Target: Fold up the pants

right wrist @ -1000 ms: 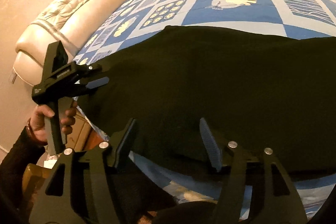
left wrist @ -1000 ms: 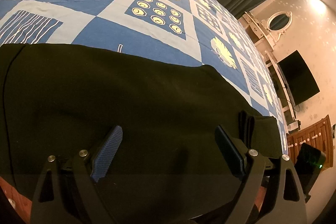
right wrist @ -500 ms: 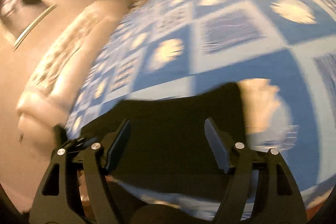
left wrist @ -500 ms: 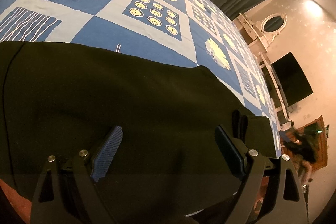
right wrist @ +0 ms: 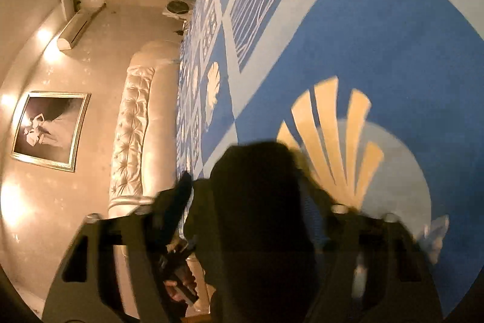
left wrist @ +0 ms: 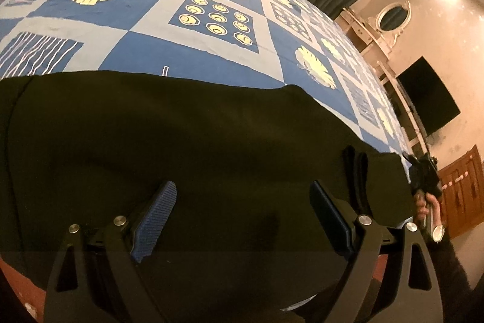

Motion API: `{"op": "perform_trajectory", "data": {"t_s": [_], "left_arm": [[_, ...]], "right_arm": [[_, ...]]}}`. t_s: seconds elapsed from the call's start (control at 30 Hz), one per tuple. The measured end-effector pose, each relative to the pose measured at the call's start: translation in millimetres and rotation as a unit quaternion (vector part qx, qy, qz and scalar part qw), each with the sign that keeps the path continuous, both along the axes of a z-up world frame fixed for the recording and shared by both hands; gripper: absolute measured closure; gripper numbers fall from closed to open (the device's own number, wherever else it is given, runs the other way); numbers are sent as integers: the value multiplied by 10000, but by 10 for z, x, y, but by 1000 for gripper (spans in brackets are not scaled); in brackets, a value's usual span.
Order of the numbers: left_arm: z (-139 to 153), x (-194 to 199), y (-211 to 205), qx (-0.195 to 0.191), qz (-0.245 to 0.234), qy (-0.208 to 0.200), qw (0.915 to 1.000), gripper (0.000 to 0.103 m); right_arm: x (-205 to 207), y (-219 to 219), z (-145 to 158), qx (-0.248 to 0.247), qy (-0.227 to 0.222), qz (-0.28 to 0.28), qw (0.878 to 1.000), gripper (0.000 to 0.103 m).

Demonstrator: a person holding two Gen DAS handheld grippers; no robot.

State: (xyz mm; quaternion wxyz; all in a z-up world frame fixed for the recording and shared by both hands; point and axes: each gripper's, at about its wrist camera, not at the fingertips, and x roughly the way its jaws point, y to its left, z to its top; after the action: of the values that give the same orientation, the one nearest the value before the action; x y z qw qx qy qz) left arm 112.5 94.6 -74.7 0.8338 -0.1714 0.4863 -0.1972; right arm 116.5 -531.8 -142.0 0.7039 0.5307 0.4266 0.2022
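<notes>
While both spread grippers, left [left wrist: 242,202] and right [right wrist: 242,202], hover, pants [left wrist: 181,141] cover the bedspread [left wrist: 181,2].

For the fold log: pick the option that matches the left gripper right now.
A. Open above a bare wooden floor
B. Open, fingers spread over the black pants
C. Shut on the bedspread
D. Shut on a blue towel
B: in the left wrist view the left gripper has its fingers wide apart with nothing between them, over the black pants lying on the blue patterned bedspread.
</notes>
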Motion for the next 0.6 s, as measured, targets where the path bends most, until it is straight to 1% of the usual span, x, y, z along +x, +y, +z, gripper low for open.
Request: {"op": "perform_trajectory", "data": {"t_s": [0.03, 0.07, 0.1, 0.2, 0.23, 0.27, 0.3, 0.33, 0.4, 0.43, 0.47, 0.6], "left_arm": [[-1, 1, -12, 47, -17, -13, 10000, 15], [-3, -3, -19, 73, -26, -20, 10000, 15], [-3, -3, -26, 93, -32, -26, 9999, 15], [-8, -3, -36, 133, -51, -53, 9999, 14], [-8, -3, -39, 134, -55, -62, 9999, 14], [-9, -5, -38, 129, -56, -72, 9999, 14], [-9, -7, -36, 119, -58, -76, 9999, 14], [-9, -12, -34, 103, -59, -77, 9999, 14], [-9, -14, -16, 40, -54, -72, 10000, 14], [-10, -9, 2, -22, -35, -63, 10000, 14], [-10, -8, 16, -82, -9, -55, 10000, 14], [-6, -1, 92, -410, 128, 14, 9991, 14]], "right_arm": [[25, 8, -28, -243, 75, 91, 9996, 74], [26, -7, -62, -284, 101, 117, 9995, 77], [17, -33, -86, -257, 74, 112, 9996, 79], [-3, -60, -109, -215, 54, 79, 9997, 79], [-12, -66, -112, -125, 66, 67, 9999, 77], [-19, -84, -124, 97, 91, 53, 9999, 73], [-37, -94, -135, 247, 99, 48, 9996, 64], [-85, -123, -131, 527, 65, 21, 9986, 51], [-186, -172, -90, 653, 31, 96, 9978, 38], [-228, -191, -63, 602, 38, 162, 9980, 35], [-285, -193, -38, 549, 42, 272, 9981, 33], [-619, -161, -41, 396, -15, 841, 9957, 34]]}}
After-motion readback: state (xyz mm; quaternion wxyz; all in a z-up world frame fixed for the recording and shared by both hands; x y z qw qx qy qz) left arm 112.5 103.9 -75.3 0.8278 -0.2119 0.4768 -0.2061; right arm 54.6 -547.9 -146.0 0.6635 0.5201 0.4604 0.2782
